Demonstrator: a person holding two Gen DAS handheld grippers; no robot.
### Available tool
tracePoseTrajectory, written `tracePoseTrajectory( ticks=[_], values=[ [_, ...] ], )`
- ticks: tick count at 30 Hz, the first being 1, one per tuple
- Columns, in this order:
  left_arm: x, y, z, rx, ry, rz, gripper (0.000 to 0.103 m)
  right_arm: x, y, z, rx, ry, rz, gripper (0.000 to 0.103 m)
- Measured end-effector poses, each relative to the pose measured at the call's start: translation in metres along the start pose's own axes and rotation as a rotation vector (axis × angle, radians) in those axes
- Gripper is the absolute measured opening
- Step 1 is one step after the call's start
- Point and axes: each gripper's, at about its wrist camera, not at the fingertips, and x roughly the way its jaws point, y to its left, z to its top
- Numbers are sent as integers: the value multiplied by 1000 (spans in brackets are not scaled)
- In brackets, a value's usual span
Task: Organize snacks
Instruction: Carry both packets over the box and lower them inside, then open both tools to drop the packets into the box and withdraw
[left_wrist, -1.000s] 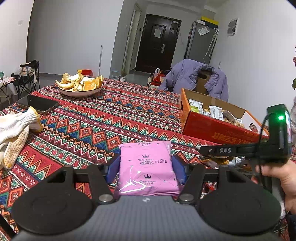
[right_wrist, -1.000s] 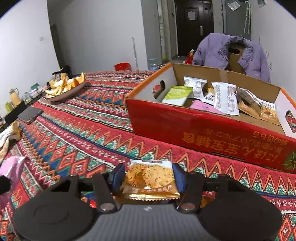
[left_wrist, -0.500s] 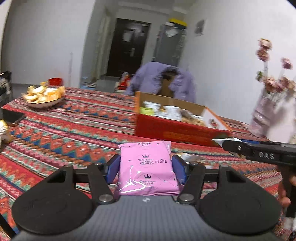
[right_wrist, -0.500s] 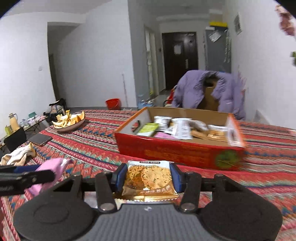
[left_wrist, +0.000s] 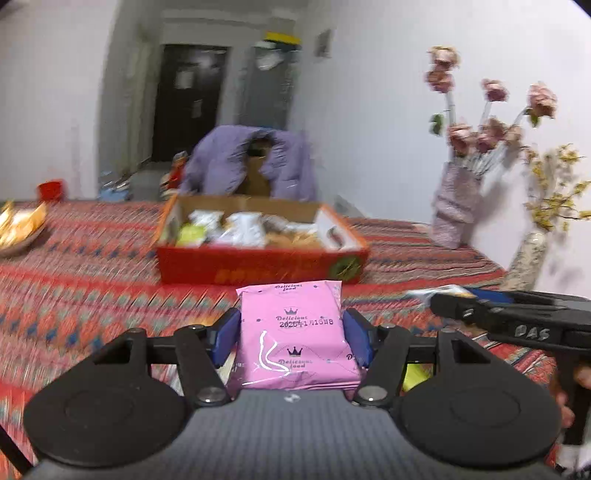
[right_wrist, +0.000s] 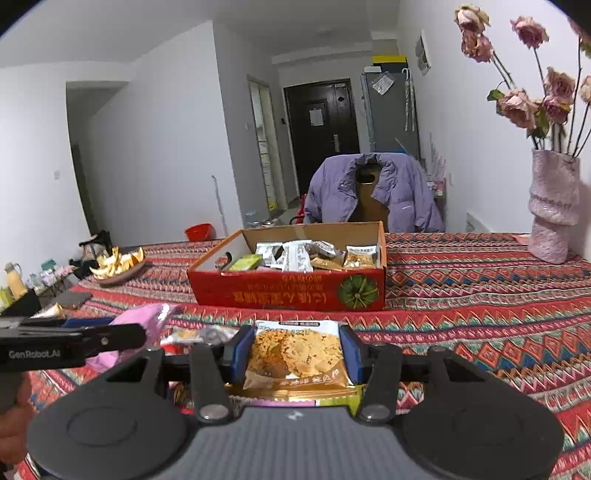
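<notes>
Both views have swung round to face the red box (right_wrist: 288, 291) squarely since a second ago, so delivery looks near. On the left, the gripper (left_wrist: 291, 334) clamps a pink packet (left_wrist: 295, 336); its right counterpart (right_wrist: 293, 354) clamps a biscuit packet (right_wrist: 295, 354). Loose wrappers (right_wrist: 199, 336), probably more snacks, lie on the tabletop (right_wrist: 480, 317) short of the already well-filled box.

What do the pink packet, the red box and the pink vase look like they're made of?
Pink packet: glossy plastic film, judging by its sheen and wrinkles. Red box: printed cardboard, with bare brown inner walls. Pink vase: matte and rough-textured, perhaps ceramic or plaster; hard to tell.
</notes>
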Motion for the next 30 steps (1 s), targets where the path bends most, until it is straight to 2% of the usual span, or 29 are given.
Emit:
tracePoseTrajectory(
  ticks=[2, 4, 8, 11, 13, 16, 20, 22, 23, 25, 27, 30],
  values=[
    [16, 4, 28, 0, -6, -37, 62, 15, -9, 21, 3, -6, 47, 49],
    [41, 9, 58, 7, -8, -35, 62, 33, -16, 47, -3, -23, 63, 49],
    [117, 17, 103, 32, 7, 33, 62, 96, -38, 96, 20, -15, 57, 49],
    [188, 30, 118, -1, 62, 80, 62, 162, -56, 121, 33, 54, 24, 49],
    [235, 42, 117, -45, 121, 100, 62, 204, -63, 130, 18, 100, -19, 49],
    [281, 53, 107, -70, 188, 128, 62, 264, -75, 139, 2, 156, -79, 49],
    [310, 58, 91, -62, 240, 125, 64, 323, -85, 142, -26, 196, -146, 49],
    [315, 60, 89, -53, 235, 99, 77, 347, -91, 142, -42, 206, -173, 52],
    [314, 61, 88, -46, 229, 91, 79, 359, -95, 143, -35, 212, -189, 51],
    [312, 65, 94, -33, 208, 69, 81, 370, -104, 143, 0, 213, -208, 56],
    [307, 67, 102, -9, 175, 46, 82, 366, -109, 144, 41, 192, -186, 61],
    [296, 71, 116, 36, 113, 70, 85, 354, -109, 145, 41, 157, -169, 71]
  ],
)
